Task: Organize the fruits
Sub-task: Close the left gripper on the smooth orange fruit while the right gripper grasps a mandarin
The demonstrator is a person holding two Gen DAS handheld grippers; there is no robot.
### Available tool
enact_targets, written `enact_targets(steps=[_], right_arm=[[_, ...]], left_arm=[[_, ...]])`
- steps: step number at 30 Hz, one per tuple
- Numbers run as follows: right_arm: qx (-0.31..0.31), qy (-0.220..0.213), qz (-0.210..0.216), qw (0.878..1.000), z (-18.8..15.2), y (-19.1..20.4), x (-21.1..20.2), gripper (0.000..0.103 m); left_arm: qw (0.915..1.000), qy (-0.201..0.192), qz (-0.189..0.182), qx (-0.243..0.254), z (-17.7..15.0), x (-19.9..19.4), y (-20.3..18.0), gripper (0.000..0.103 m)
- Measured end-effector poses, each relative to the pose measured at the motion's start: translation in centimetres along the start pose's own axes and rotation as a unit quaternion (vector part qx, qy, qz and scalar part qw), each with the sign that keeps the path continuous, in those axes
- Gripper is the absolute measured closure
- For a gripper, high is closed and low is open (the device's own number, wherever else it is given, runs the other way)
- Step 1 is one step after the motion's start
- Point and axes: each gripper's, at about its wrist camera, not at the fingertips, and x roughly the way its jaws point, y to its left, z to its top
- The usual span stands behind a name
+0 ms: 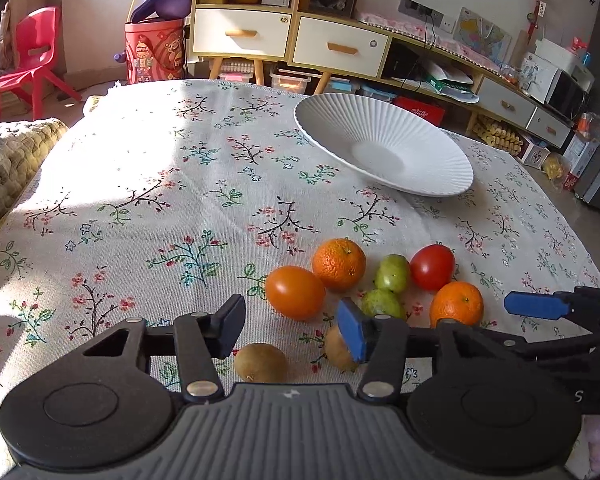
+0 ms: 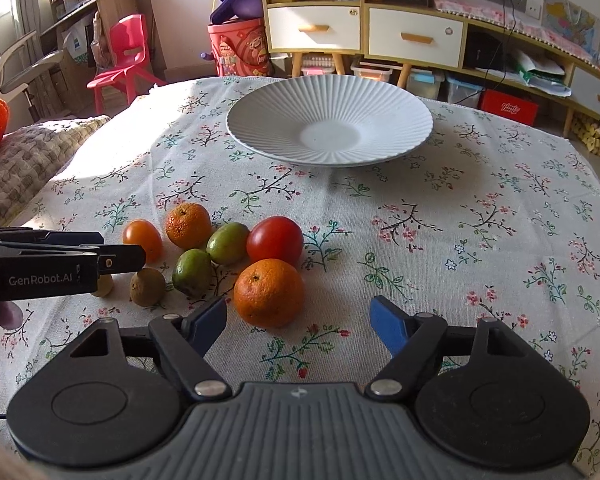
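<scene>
Several fruits lie in a cluster on the flowered tablecloth: two oranges [image 1: 339, 264] [image 2: 269, 293], an orange tomato [image 1: 295, 292], a red tomato [image 2: 275, 240], two green fruits [image 2: 227, 243] [image 2: 192, 272] and two brown kiwis [image 1: 261, 362] [image 2: 147, 286]. A white ribbed plate [image 2: 400, 116] stands empty beyond them. My left gripper [image 1: 294, 330] is open and empty, just above a kiwi and near the orange tomato. My right gripper [image 2: 300, 324] is open and empty, with the near orange just ahead of its left finger.
The table [image 2: 480, 216] carries a flowered cloth. A quilted cushion [image 1: 8, 160] lies off its left edge. Shelves with drawers [image 2: 380, 32], a red chair [image 2: 124, 60] and a red bucket [image 2: 240, 48] stand behind the table.
</scene>
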Motion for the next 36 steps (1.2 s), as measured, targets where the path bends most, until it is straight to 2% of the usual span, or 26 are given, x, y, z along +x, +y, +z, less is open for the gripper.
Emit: enact_targets(steps=[5, 15, 20, 28, 36], right_arm=[[-0.007, 0.007, 0.009, 1.0, 0.0, 0.3, 0.3, 0.042], [-0.018, 0.004, 0.015, 1.0, 0.2, 0.7, 0.9, 0.052], [-0.025, 0.003, 0.018, 1.0, 0.2, 0.9, 1.0, 0.064], [-0.023, 0.002, 0.019, 1.0, 0.4, 0.9, 0.7, 0.066], [-0.012, -0.017, 0.02, 1.0, 1.7, 0.4, -0.4, 0.066]], left_arm=[[0.9998, -0.009, 0.016, 0.012, 0.0, 0.5, 0.0, 0.067], [0.9989, -0.019, 0.004, 0.042, -0.2, 1.5, -0.6, 0.081], [0.9986, -0.022, 0.005, 0.047, -0.3, 1.5, -0.8, 0.085], [0.9991, -0.019, 0.011, 0.037, 0.0, 1.2, -0.6, 0.087], [0.9993, -0.027, 0.009, 0.023, 0.8, 0.2, -0.8, 0.088]])
